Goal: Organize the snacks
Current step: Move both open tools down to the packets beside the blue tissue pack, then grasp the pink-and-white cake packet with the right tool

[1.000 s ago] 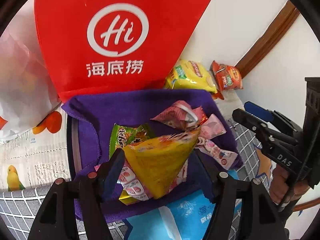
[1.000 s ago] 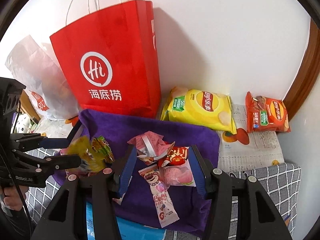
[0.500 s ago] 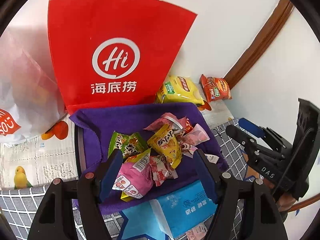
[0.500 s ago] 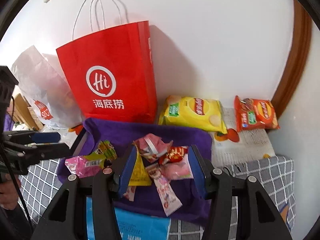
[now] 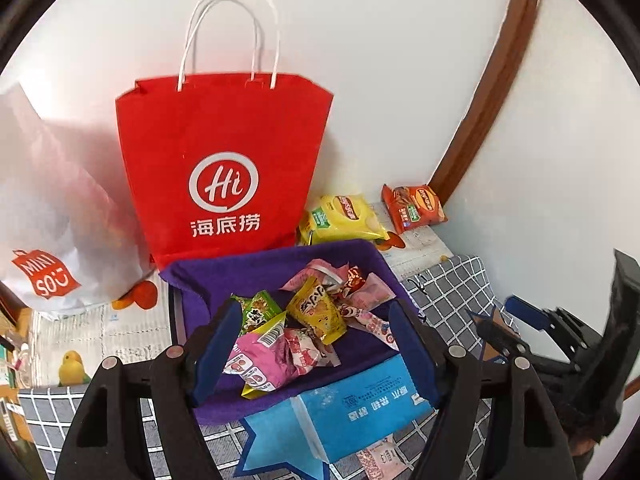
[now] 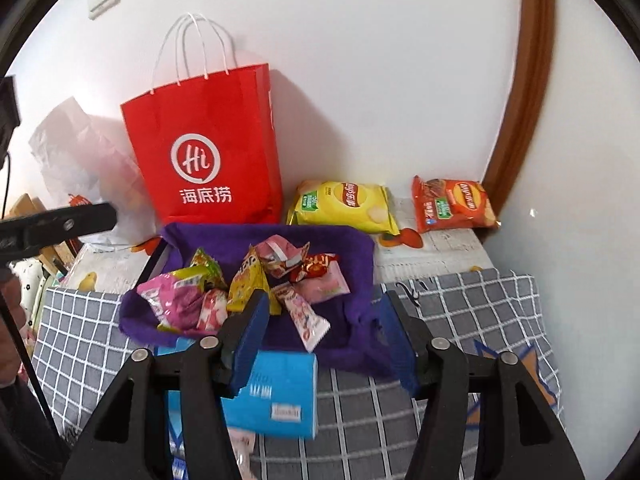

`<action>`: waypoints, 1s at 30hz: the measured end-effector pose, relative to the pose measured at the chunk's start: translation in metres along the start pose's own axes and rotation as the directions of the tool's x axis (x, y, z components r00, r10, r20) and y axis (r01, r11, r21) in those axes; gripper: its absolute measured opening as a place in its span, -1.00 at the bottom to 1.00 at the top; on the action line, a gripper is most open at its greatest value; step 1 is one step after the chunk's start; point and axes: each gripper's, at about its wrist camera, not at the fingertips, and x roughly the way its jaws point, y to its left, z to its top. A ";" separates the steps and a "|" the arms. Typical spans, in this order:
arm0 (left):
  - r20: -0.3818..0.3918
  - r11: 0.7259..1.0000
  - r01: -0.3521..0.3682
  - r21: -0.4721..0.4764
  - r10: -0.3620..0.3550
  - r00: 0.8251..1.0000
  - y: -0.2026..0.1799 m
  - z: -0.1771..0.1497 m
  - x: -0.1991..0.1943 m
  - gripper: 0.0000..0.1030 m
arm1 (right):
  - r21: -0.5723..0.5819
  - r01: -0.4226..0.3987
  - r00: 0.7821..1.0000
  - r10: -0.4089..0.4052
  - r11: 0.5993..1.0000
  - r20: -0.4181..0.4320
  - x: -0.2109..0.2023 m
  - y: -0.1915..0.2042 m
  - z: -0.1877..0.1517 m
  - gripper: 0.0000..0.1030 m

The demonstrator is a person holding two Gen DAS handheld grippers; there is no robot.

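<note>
A purple cloth-lined tray (image 5: 224, 276) (image 6: 360, 248) holds several small snack packets: a yellow triangular packet (image 5: 318, 312) (image 6: 248, 284), a pink packet (image 5: 268, 360) (image 6: 176, 300) and a green one (image 5: 260, 308). My left gripper (image 5: 314, 350) is open and empty, raised in front of the tray. My right gripper (image 6: 324, 338) is open and empty, above the tray's near edge. A yellow chips bag (image 5: 344, 218) (image 6: 344, 204) and a red chips bag (image 5: 416, 208) (image 6: 454, 204) lie by the wall.
A red paper bag (image 5: 224, 168) (image 6: 208, 148) stands behind the tray against the wall. A white plastic bag (image 5: 48, 220) is to its left. A blue tissue pack (image 5: 360, 404) (image 6: 276, 392) lies in front of the tray on a grey checked cloth (image 6: 460, 304).
My left gripper let go of the yellow triangular packet, which now lies in the tray. Both grippers pulled back and up from the tray.
</note>
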 end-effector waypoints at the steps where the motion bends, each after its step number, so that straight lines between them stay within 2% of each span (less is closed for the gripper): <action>1: 0.003 1.000 -0.003 -0.007 0.003 1.000 -0.002 -0.003 -0.004 0.44 | -0.005 0.011 1.000 -0.011 1.000 0.008 -0.005 0.000 -0.004 0.18; 5: 0.014 0.999 0.003 -0.033 -0.003 1.000 -0.005 -0.016 -0.018 0.43 | -0.018 -0.003 0.999 0.004 1.000 0.046 -0.022 0.001 -0.020 0.20; 9: 0.022 0.998 -0.046 -0.031 0.047 0.999 -0.008 -0.035 -0.031 0.42 | -0.014 -0.013 0.999 0.013 1.000 0.049 -0.029 0.003 -0.035 0.20; 13: 0.016 0.995 -0.067 -0.068 0.068 0.998 -0.003 -0.056 -0.042 0.42 | -0.009 -0.102 0.995 0.101 0.995 -0.020 -0.027 0.011 -0.054 0.20; 18: -0.017 0.991 -0.050 -0.122 0.048 0.999 0.010 -0.084 -0.047 0.41 | -0.034 -0.146 0.989 0.145 0.989 -0.032 -0.026 0.027 -0.083 0.20; 19: -0.017 0.989 -0.079 -0.127 0.077 0.997 0.012 -0.091 -0.047 0.42 | -0.038 -0.166 0.985 0.164 0.985 -0.043 -0.025 0.032 -0.091 0.20; 21: -0.032 0.986 -0.110 -0.126 0.106 0.994 0.015 -0.101 -0.046 0.44 | -0.048 -0.177 0.983 0.175 0.983 -0.056 -0.020 0.040 -0.103 0.20; 25: -0.072 0.980 -0.112 -0.163 0.101 0.992 0.025 -0.121 -0.039 0.44 | -0.049 -0.190 0.977 0.184 0.980 -0.107 -0.003 0.051 -0.126 0.15; 30: -0.104 0.978 -0.139 -0.156 0.123 0.987 0.032 -0.145 -0.026 0.44 | 0.012 -0.217 0.963 0.216 0.976 -0.159 0.024 0.048 -0.144 0.11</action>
